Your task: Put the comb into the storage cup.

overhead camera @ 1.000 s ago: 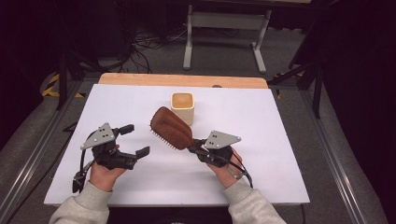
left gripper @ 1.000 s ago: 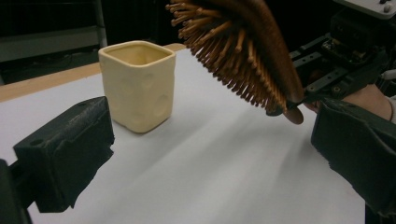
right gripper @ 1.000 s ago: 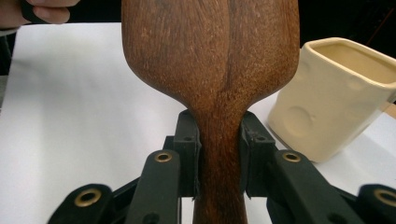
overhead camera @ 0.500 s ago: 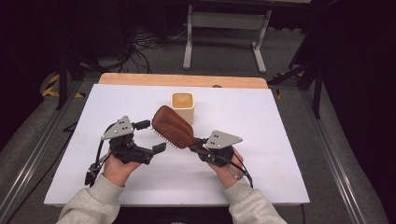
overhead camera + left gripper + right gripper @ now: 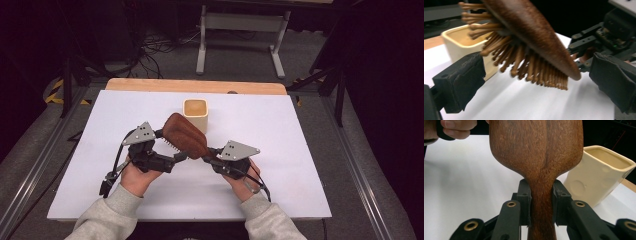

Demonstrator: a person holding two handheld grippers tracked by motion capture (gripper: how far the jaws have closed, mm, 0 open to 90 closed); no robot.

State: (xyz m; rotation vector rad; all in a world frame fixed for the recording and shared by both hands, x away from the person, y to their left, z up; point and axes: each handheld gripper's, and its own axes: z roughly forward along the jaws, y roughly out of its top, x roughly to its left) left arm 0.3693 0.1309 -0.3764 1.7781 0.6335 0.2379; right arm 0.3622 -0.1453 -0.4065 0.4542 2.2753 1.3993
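A brown wooden hairbrush (image 5: 186, 135) hangs tilted over the white board, bristles facing down and to the left. My right gripper (image 5: 209, 154) is shut on its handle; in the right gripper view the handle (image 5: 541, 202) sits squeezed between the two pads. My left gripper (image 5: 170, 146) is open, its jaws standing to either side of the brush head. In the left gripper view the bristles (image 5: 534, 72) hang between the wide-apart pads (image 5: 461, 82) without touching them. A cream square cup (image 5: 195, 114) stands upright just behind the brush.
The white board (image 5: 300, 150) covers the table, with a wooden strip (image 5: 195, 86) along its far edge. Floor, cables and a metal stand (image 5: 240, 30) lie beyond. My right gripper (image 5: 596, 37) shows in the left gripper view, behind the brush.
My left gripper has moved right and forward to the brush, and its open jaws now flank the brush head. The right gripper and the brush have stayed nearly still.
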